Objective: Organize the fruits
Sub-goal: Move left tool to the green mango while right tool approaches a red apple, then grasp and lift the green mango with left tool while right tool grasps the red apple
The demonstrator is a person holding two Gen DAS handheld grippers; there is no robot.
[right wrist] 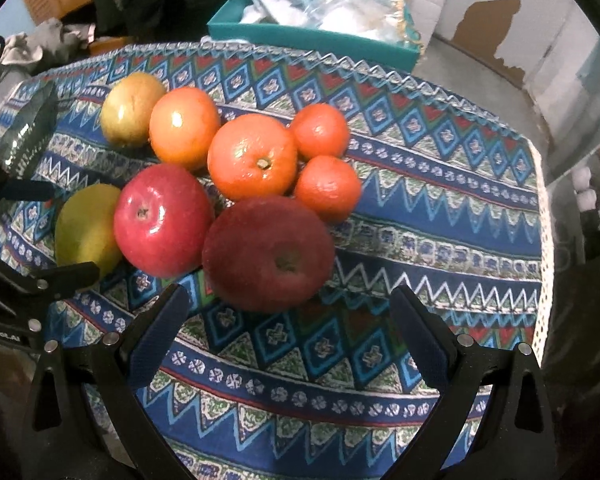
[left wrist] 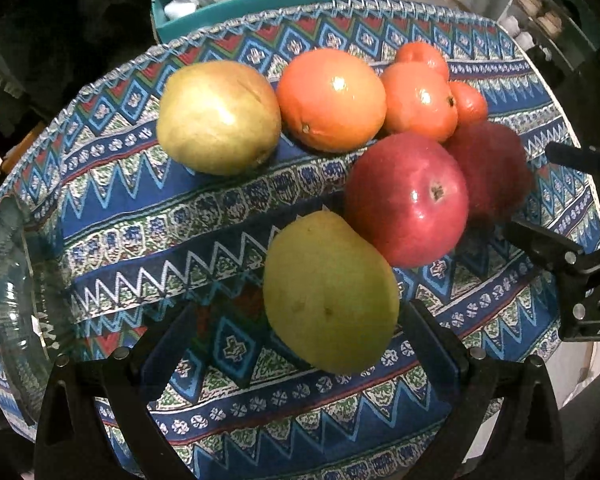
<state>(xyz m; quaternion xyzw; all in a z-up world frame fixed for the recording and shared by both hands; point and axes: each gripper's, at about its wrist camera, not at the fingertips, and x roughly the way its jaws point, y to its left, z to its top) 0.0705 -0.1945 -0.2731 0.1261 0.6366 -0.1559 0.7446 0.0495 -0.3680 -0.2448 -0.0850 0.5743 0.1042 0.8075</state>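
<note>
A cluster of fruit lies on the patterned tablecloth (left wrist: 148, 216). My left gripper (left wrist: 300, 320) is open, and a yellow-green pear (left wrist: 328, 296) lies between its fingers, close to the right one and apart from the left one. Beyond the pear are a shiny red apple (left wrist: 406, 200), a dark red apple (left wrist: 492, 168), a large orange (left wrist: 332, 100), small tangerines (left wrist: 420, 100) and a yellow-brown fruit (left wrist: 218, 118). My right gripper (right wrist: 290, 328) is open just short of the dark red apple (right wrist: 268, 252), holding nothing. The shiny red apple (right wrist: 162, 220) and the pear (right wrist: 86, 228) lie left of it.
A clear glass bowl (left wrist: 16, 300) stands at the table's left edge, also visible as the glass bowl (right wrist: 28, 132) in the right wrist view. A teal box (right wrist: 312, 36) of bags sits behind the table. The cloth's lace edge (right wrist: 544, 240) marks the right rim.
</note>
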